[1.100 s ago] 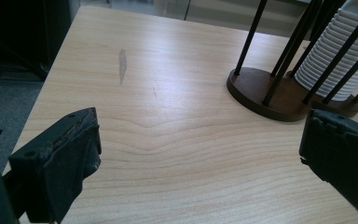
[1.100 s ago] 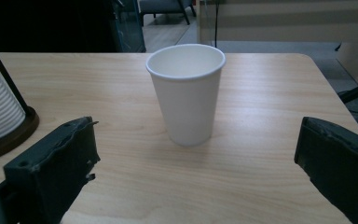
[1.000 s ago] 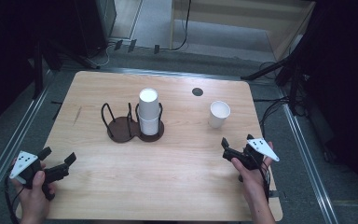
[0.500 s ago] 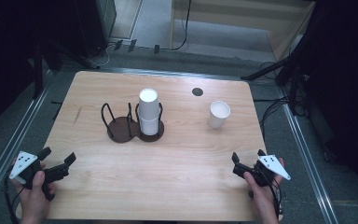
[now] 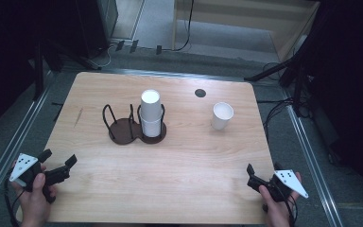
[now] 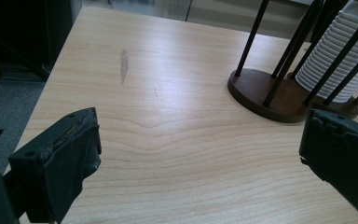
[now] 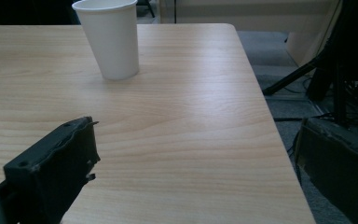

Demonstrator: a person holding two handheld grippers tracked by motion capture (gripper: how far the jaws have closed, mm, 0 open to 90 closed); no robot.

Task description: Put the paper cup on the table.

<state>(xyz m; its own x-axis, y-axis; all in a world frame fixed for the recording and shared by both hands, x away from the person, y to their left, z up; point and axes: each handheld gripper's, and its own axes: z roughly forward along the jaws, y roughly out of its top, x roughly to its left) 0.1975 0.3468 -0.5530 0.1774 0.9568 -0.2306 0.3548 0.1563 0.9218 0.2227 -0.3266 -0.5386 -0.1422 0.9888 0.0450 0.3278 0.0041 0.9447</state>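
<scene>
Around wooden table [image 5: 179, 189], grey floor [image 5: 9, 132]

Wooden table [image 5: 179, 189] on grey carpet [image 5: 312, 156]

Near the middle of the table [image 5: 179, 189] I see the two-ring cup holder [image 5: 134, 130], with the stack of cups [image 5: 150, 113] standing upright in its right-hand ring and the left ring beside it holding nothing. To the right of the holder, well apart from it, a single cup [image 5: 222, 116] stands upright on the table, and a small round disc [image 5: 199, 93] lies behind it and slightly to its left, toward the far edge. My left gripper [image 5: 56, 163] sits at the near left corner and my right gripper [image 5: 263, 176] at the near right corner, both in front of everything else, each with its jaws spread apart.
</scene>
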